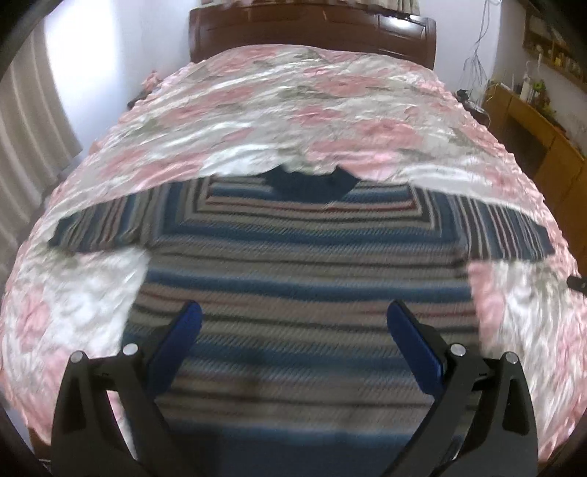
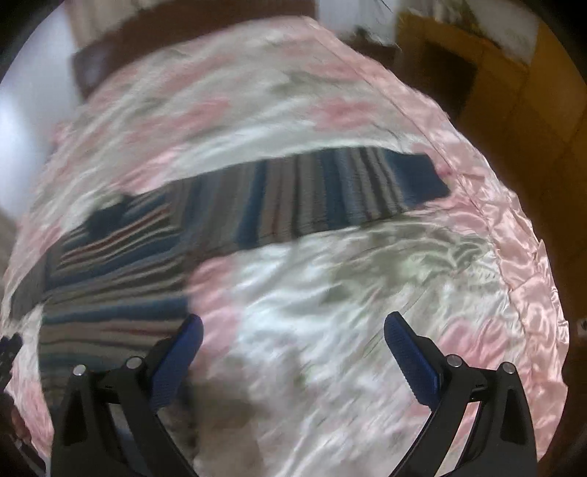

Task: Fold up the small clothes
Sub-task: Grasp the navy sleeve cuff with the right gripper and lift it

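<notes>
A striped knit sweater (image 1: 301,257) in blue, grey and red lies flat on the bed, both sleeves spread sideways and its dark collar (image 1: 312,185) pointing away. My left gripper (image 1: 293,323) hovers open over the sweater's lower body, nothing between its blue pads. In the right wrist view the same sweater (image 2: 121,264) lies to the left, its right sleeve (image 2: 330,194) stretching toward the bed's edge. My right gripper (image 2: 293,330) is open above bare bedspread, beside the sweater's right side. Both views are blurred.
A pink and white floral satin bedspread (image 1: 293,110) covers the bed, with a dark wooden headboard (image 1: 312,33) at the far end. Curtains (image 1: 29,128) hang at the left. A wooden desk (image 1: 532,124) with small items stands at the right, beyond the bed's edge (image 2: 513,238).
</notes>
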The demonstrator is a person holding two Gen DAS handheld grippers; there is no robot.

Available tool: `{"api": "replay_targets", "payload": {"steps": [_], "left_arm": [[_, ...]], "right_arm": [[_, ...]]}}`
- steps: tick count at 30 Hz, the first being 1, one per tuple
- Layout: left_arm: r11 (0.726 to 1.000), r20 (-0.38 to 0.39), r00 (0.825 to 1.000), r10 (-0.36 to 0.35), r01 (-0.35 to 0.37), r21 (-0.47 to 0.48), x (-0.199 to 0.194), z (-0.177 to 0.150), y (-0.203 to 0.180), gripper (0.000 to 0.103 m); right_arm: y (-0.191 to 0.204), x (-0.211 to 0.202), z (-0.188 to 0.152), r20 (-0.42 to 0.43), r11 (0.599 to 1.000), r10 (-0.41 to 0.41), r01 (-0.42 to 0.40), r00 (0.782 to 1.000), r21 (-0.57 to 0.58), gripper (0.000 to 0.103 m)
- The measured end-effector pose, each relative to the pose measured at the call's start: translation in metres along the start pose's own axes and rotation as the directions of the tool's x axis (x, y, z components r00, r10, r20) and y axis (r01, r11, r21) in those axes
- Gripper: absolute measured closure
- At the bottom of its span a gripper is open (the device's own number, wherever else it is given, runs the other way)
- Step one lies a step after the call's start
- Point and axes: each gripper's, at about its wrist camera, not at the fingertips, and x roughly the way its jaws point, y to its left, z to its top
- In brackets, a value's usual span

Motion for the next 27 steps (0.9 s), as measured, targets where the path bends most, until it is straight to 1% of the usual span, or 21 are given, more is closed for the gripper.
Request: {"api": "replay_targets", "payload": {"steps": [1,4,6,8,10,13,16,20,22,23,24,25,26,27], "left_arm": [[1.0,0.006,1.0,-0.013,0.013,-0.002,0.011,0.014,-0.014,0.003],[1.0,-0.012,1.0,0.005,-0.005,0.02,0.05,0.033,-0.044,0.003],[1.0,-0.01,1.0,-0.003,0.003,0.015,0.071,0.049,-0.065,0.003],[1.0,-0.025,1.0,-0.006,0.006,0.014,0.094,0.056,-0.082,0.003],[1.0,-0.039,0.999,-0.017,0.018,0.01,0.115,0.064,-0.097,0.003],[1.0,-0.081,0.997,-0.012,0.013,0.018,0.148,0.069,-0.116,0.003],[1.0,-0.107,0.994,-0.011,0.013,0.014,0.174,0.068,-0.128,0.003],[1.0,-0.125,0.992,-0.013,0.014,0.01,0.199,0.069,-0.145,0.003],[1.0,-0.137,0.99,-0.009,0.011,0.018,0.21,0.068,-0.15,0.003],[1.0,-0.144,0.99,-0.009,0.012,0.018,0.213,0.067,-0.152,0.003],[1.0,-0.146,0.989,-0.006,0.009,0.02,0.216,0.067,-0.153,0.003],[1.0,-0.146,0.989,-0.002,0.005,0.022,0.218,0.066,-0.153,0.003],[1.0,-0.146,0.989,0.002,0.001,0.025,0.221,0.065,-0.152,0.003],[1.0,-0.147,0.989,0.006,-0.002,0.027,0.222,0.065,-0.15,0.003]], "right_arm": [[-0.014,0.015,0.015,-0.017,1.0,-0.002,0.002,1.0,0.018,0.004],[-0.053,0.056,0.052,-0.075,0.997,-0.014,0.019,0.997,0.073,0.004],[-0.074,0.076,0.066,-0.093,0.993,-0.017,0.027,0.996,0.111,0.004],[-0.098,0.1,0.081,-0.12,0.989,-0.018,0.036,0.993,0.145,0.004],[-0.117,0.118,0.092,-0.135,0.985,-0.011,0.034,0.991,0.169,0.004],[-0.14,0.142,0.102,-0.161,0.98,0.019,0.014,0.987,0.201,0.004],[-0.156,0.157,0.107,-0.162,0.972,0.026,0.013,0.986,0.234,0.004],[-0.165,0.174,0.114,-0.163,0.971,0.026,0.014,0.986,0.238,0.003],[-0.167,0.179,0.119,-0.149,0.971,0.022,0.014,0.989,0.238,0.006],[-0.168,0.18,0.122,-0.14,0.97,0.022,0.013,0.99,0.245,0.01],[-0.169,0.18,0.125,-0.126,0.968,0.018,0.014,0.992,0.251,0.017],[-0.168,0.181,0.128,-0.118,0.967,0.016,0.015,0.993,0.254,0.02],[-0.168,0.181,0.131,-0.114,0.967,0.007,0.022,0.993,0.254,0.031],[-0.168,0.18,0.133,-0.109,0.968,-0.01,0.037,0.994,0.25,0.045]]}}
